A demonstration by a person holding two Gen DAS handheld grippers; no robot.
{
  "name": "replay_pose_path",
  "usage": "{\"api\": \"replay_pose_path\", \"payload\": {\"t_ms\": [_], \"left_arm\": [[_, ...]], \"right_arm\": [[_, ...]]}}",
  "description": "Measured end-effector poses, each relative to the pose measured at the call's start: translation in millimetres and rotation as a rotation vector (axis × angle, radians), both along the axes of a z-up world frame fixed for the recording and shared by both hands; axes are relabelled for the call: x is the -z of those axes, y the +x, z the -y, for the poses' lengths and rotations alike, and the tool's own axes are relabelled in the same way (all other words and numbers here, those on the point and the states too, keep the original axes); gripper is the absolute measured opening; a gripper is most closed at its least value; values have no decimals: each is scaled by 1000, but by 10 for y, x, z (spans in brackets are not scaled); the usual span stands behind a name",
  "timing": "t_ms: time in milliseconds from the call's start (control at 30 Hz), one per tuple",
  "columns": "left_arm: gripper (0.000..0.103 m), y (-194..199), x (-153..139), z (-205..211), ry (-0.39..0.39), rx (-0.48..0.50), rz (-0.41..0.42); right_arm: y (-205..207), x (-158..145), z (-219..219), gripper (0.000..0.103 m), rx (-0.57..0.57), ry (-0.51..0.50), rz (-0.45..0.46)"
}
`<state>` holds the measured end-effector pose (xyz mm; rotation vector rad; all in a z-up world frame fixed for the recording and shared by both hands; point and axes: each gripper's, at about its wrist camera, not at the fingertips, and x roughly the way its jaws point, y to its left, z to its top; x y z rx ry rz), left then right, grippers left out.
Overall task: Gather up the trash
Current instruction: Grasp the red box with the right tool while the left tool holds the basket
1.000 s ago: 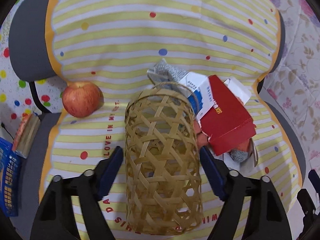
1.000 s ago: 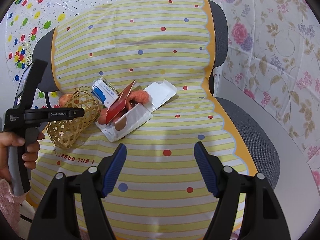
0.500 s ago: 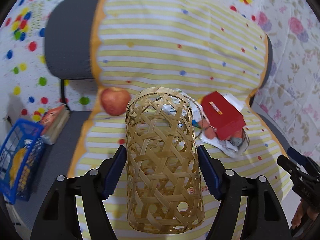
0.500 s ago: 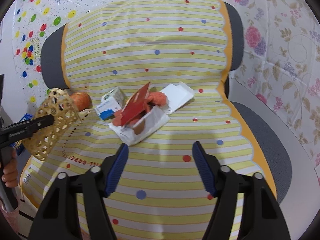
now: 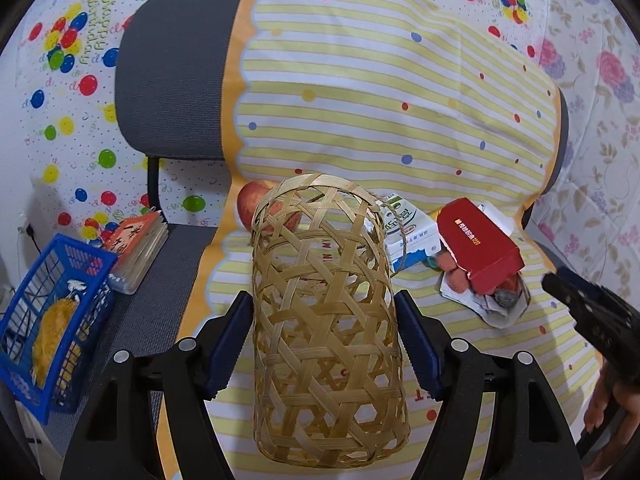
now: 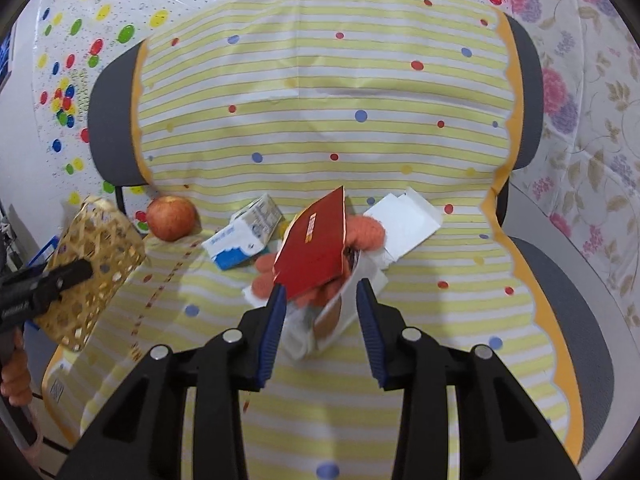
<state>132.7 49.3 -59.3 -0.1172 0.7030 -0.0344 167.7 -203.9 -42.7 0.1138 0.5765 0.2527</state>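
Woven bamboo basket (image 5: pixel 326 320) clamped; glossy red carton (image 6: pixel 314 248) between right fingers (image 6: pixel 273 320).

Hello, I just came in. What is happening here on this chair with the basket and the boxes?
A person is collecting trash with two handheld grippers. The left gripper holds a woven bamboo basket in its jaws, lifted beside the chair. The right gripper is open, its jaws on either side of the pile's near edge: a red cardboard box, white paper wrapping and orange pieces. A blue-and-white carton and a red apple lie on the striped yellow cloth. No trash shows inside the basket.
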Motion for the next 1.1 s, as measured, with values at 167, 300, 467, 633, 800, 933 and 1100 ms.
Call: {"api": "replay_pose_path", "payload": {"t_ms": [167, 300, 467, 633, 800, 933, 1100], "left_arm": [[72, 103, 20, 31, 9, 8, 4], [72, 156, 48, 67, 8, 19, -3], [72, 186, 85, 102, 12, 28, -14], [72, 183, 66, 117, 15, 31, -13], [72, 43, -51, 111, 15, 30, 13], [72, -145, -162, 137, 17, 47, 40], [72, -423, -214, 277, 27, 95, 58]], "right_arm": [[340, 87, -8, 36, 10, 49, -42], [547, 174, 11, 36, 24, 99, -83], [668, 176, -55, 27, 27, 112, -94], [697, 66, -166, 8, 18, 85, -78], [403, -217, -287, 2, -67, 66, 36], [3, -424, -263, 2, -95, 41, 122], [-416, -474, -83, 2, -92, 54, 130]]}}
